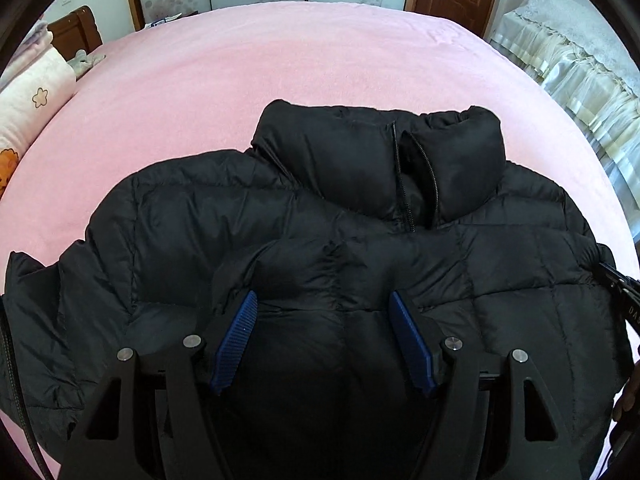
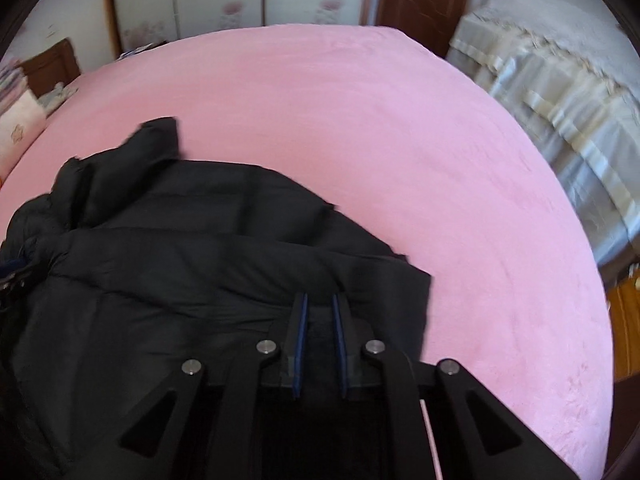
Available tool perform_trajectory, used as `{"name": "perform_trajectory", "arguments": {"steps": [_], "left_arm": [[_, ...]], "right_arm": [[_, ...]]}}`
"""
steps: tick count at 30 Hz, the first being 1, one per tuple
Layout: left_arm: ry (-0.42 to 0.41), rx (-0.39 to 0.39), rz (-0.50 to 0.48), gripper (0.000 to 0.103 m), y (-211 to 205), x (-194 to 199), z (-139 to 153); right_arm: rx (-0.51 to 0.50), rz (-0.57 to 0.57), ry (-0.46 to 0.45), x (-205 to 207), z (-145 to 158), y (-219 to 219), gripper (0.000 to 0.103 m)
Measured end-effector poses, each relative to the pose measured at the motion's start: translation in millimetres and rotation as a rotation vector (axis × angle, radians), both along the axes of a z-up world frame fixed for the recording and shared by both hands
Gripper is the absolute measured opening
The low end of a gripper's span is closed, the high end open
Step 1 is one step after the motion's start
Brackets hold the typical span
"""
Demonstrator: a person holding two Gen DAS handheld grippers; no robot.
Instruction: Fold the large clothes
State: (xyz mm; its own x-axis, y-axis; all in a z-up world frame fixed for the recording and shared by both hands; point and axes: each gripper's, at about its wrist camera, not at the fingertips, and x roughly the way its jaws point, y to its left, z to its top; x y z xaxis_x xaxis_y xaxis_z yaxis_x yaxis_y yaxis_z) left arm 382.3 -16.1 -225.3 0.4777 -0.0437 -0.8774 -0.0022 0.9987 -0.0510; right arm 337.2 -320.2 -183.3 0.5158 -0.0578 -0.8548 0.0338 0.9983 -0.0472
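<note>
A black puffer jacket (image 1: 320, 216) lies spread on a pink bedsheet (image 1: 240, 80), collar pointing away from the person, and both claws are on its near edge.

Left first. The left gripper (image 1: 324, 304) points steeply down, its blue pads (image 1: 236, 340) spread wide with a fat fold of padded fabric bulging up between them. Whether the pads actually press on that fold cannot be told, since the cloth hides the contact. Ahead of this claw stands the zipped collar (image 1: 380, 160). To its left the jacket's shoulder and sleeve trail toward the bed's edge. To its right the quilted body runs across to the other tool, glimpsed at the frame edge.

Now the right. The right gripper (image 2: 320, 300) has its pads pressed nearly together, pinching a thin layer of the jacket's (image 2: 180, 260) hem at the garment's right edge. The picture is blurred. From this claw the jacket lies mostly to the left and ahead.

The jacket's long axis appears to run from the claws toward the collar, so a fold would likely carry the near edge forward.

Beyond the collar and right of the right claw there is plenty of bare sheet. A patterned pillow (image 1: 28, 104) sits far left, and a lace-covered piece of furniture (image 2: 540, 80) far right.
</note>
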Motion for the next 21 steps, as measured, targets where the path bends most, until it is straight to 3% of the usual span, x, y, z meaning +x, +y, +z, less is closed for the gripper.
{"name": "perform_trajectory", "arguments": {"steps": [6, 11, 17, 21], "left_arm": [[-0.003, 0.035, -0.013, 0.068, -3, -4, -5], [-0.005, 0.037, -0.029, 0.068, -8, -6, 4], [-0.04, 0.033, -0.035, 0.069, -7, -28, 37], [-0.104, 0.044, -0.056, 0.079, -9, -60, 70]], "right_arm": [[-0.027, -0.033, 0.017, -3, -11, -5, 0.005], [-0.042, -0.05, 0.017, -9, -3, 3, 0.005], [0.021, -0.076, -0.036, -36, 33, 4, 0.007], [0.077, -0.093, -0.081, -69, 61, 8, 0.009]]}}
